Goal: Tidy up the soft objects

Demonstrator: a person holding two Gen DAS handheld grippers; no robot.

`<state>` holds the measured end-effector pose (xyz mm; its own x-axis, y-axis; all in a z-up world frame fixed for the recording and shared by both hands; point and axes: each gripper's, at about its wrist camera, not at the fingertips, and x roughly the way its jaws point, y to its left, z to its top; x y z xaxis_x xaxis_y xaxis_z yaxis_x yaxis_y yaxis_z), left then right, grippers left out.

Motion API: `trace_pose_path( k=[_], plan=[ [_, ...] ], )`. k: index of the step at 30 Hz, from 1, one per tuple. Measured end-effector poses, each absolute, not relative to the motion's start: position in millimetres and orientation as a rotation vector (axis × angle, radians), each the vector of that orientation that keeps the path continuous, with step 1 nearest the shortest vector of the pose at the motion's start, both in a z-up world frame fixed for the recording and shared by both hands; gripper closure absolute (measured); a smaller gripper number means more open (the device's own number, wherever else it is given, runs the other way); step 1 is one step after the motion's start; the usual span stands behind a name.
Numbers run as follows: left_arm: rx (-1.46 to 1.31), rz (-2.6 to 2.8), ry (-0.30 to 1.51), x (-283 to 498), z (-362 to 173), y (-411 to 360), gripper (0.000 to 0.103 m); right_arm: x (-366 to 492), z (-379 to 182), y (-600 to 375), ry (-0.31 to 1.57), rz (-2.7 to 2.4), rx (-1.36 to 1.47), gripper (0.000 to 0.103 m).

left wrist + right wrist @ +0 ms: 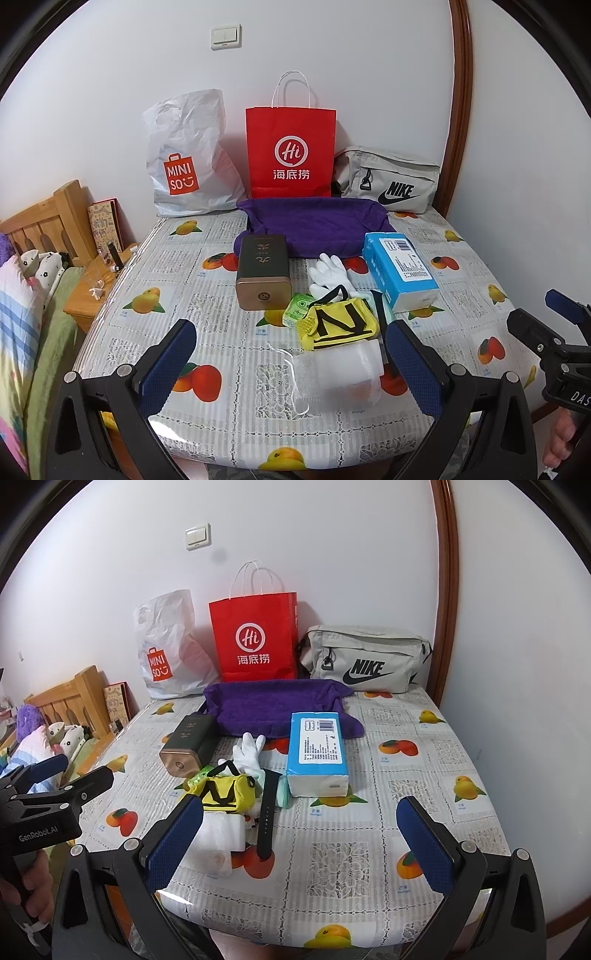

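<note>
Left wrist view: left gripper [291, 354] fingers spread above white pouch [338, 373]; right gripper [301, 834] fingers spread, empty.

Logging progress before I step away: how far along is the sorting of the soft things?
Nothing looks sorted yet. Both the left gripper and right gripper hang open and empty above the table's near edge. The purple towel, white gloves, yellow pouch and tissue pack all lie loose on the table.

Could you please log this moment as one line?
phase: pre-grasp | left gripper: open, empty | right gripper: open, empty | purple towel: untouched
</note>
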<state>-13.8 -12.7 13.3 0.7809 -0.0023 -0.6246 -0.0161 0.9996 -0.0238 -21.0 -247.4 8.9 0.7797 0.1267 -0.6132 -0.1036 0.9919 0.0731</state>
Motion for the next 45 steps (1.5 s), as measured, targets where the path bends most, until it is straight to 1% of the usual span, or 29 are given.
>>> trace_pose_path(
  k=[45],
  plan=[
    [-0.025, 0.009, 0.671, -16.1, 13.1, -13.4, 0.000, -25.6, 14.6, -251.3, 0.655, 0.112, 0.051, 0.000]
  ],
)
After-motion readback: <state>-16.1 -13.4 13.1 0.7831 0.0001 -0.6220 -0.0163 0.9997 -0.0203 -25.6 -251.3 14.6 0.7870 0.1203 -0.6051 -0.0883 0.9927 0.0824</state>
